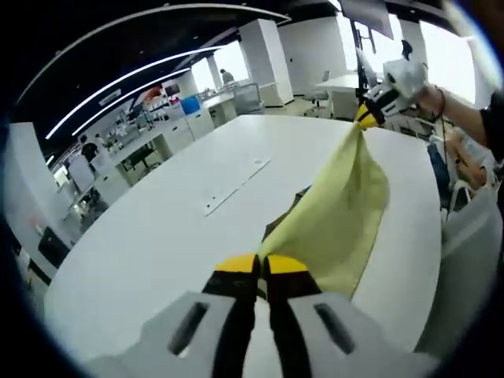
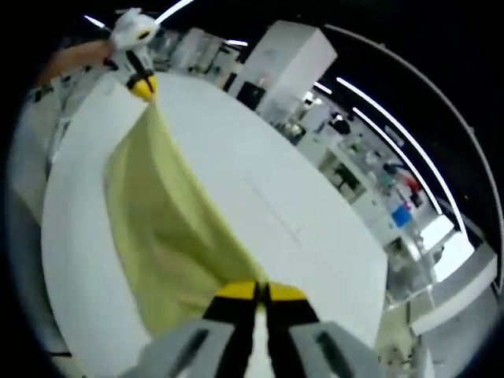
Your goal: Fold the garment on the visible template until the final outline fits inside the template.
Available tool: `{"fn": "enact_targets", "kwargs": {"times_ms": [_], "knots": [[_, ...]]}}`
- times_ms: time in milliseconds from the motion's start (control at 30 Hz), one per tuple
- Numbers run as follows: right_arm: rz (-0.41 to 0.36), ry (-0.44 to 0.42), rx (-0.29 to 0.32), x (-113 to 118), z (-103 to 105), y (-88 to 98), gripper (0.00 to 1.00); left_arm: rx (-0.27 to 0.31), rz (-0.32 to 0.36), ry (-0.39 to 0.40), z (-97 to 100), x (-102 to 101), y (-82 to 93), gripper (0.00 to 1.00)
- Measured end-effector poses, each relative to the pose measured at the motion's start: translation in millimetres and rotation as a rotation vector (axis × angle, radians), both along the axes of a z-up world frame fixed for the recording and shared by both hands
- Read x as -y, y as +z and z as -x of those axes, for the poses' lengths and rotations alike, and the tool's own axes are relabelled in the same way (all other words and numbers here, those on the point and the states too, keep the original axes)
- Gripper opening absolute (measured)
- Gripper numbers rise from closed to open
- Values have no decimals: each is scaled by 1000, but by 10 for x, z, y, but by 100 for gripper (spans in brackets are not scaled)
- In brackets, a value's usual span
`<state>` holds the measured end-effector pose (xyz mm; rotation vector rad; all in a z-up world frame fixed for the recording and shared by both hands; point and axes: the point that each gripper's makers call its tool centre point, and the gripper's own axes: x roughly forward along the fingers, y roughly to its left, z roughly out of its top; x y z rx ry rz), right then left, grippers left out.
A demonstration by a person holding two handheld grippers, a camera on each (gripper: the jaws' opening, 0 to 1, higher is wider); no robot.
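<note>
Two tools, left tool point(image 1: 261, 266) and right tool point(image 2: 261, 293), pinch one yellow garment point(image 1: 339, 216).

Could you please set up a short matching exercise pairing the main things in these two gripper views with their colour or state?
Things:
1. garment
2. table
3. left gripper
4. right gripper

States:
A. white, with a large bare top
B. pale yellow, stretched between both grippers
C. shut on one end of the cloth, with the other gripper at the upper right of its view
D. shut on the other end of the cloth, with the other gripper at the upper left of its view

Pairs: 1-B, 2-A, 3-C, 4-D
</note>
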<state>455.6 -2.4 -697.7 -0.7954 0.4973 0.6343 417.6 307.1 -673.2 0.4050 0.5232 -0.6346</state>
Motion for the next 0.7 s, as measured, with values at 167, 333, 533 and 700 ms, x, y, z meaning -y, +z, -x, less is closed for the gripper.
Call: {"fn": "enact_targets", "kwargs": {"times_ms": [167, 333, 533, 700], "knots": [[-14, -39, -23, -53, -212, -238, 0, -57, 26, 55, -252, -88, -276, 0], [-1, -60, -82, -80, -343, -548, 0, -116, -5, 77, -399, -150, -614, 0], [44, -32, -108, -142, -454, -743, 0, -158, -26, 108, -516, -191, -911, 0], [69, -27, -122, -163, -571, -919, 0, -174, -51, 129, -619, -244, -1086, 0]]}}
